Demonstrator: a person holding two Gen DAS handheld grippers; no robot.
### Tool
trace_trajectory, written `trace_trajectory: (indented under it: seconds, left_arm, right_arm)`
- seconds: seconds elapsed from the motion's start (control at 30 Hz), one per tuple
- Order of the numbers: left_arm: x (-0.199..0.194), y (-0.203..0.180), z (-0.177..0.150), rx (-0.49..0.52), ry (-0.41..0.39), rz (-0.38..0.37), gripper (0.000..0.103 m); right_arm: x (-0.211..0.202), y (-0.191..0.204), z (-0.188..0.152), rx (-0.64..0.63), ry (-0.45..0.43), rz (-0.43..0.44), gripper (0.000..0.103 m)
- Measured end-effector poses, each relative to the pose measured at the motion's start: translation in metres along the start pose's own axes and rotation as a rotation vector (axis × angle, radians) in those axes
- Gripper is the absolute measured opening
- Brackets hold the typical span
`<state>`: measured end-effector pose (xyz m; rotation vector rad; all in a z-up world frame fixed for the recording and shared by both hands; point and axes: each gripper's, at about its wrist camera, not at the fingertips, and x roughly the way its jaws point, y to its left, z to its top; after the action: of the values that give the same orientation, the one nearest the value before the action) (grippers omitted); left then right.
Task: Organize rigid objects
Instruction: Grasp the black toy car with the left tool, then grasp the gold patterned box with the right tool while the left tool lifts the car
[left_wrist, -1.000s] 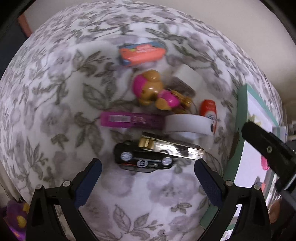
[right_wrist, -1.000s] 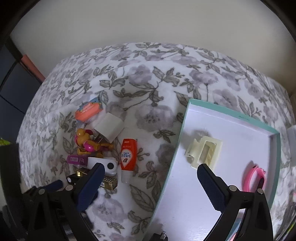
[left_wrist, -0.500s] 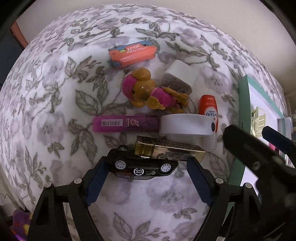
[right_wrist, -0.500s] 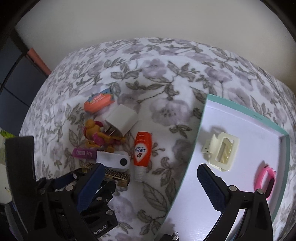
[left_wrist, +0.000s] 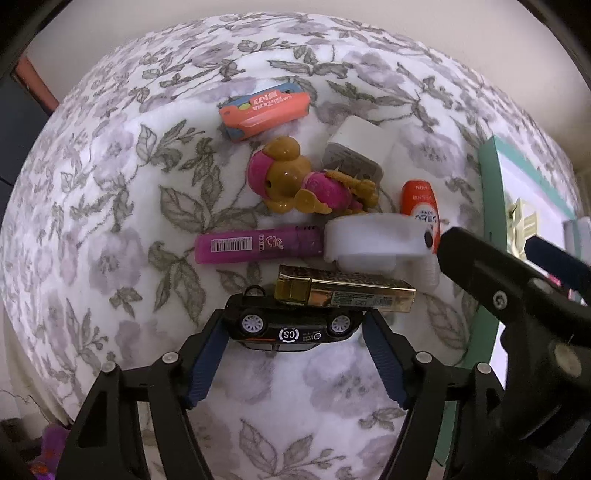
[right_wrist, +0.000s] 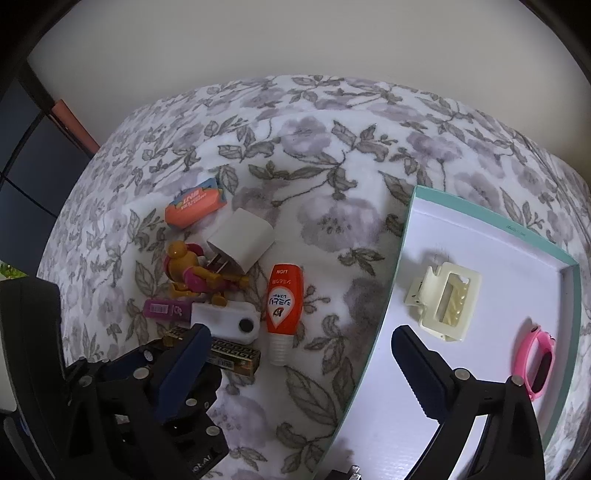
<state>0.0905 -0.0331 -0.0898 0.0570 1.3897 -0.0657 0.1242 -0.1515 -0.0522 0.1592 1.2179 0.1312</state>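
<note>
A black toy car (left_wrist: 291, 326) lies on its side on the floral cloth. My left gripper (left_wrist: 293, 339) has its blue fingers against both ends of the car. A gold box (left_wrist: 343, 293) lies just behind the car. My right gripper (right_wrist: 299, 369) is open and empty, hovering over the left edge of the teal-rimmed white tray (right_wrist: 391, 306). The tray holds a cream hair clip (right_wrist: 445, 301) and a pink band (right_wrist: 537, 363). The car is hidden behind the left gripper in the right wrist view.
Beyond the car lie a purple tube (left_wrist: 258, 244), a white device (left_wrist: 376, 240), an orange tube (left_wrist: 419, 206), a pink and brown toy figure (left_wrist: 295, 181), a white charger (left_wrist: 356, 151) and an orange pack (left_wrist: 264, 109). The wall stands behind.
My left gripper has moved forward and down to the toy car and its fingers have closed in onto the car's ends. My right gripper has shifted slightly left, still open.
</note>
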Motion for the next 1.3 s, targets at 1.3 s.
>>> trace_trajectory:
  seconds: [1.3]
  left_arm:
    - [0.001, 0.139, 0.005, -0.461, 0.068, 0.023, 0.075]
  right_arm:
    - [0.015, 0.053, -0.012, -0.038, 0.098, 0.122, 0.087]
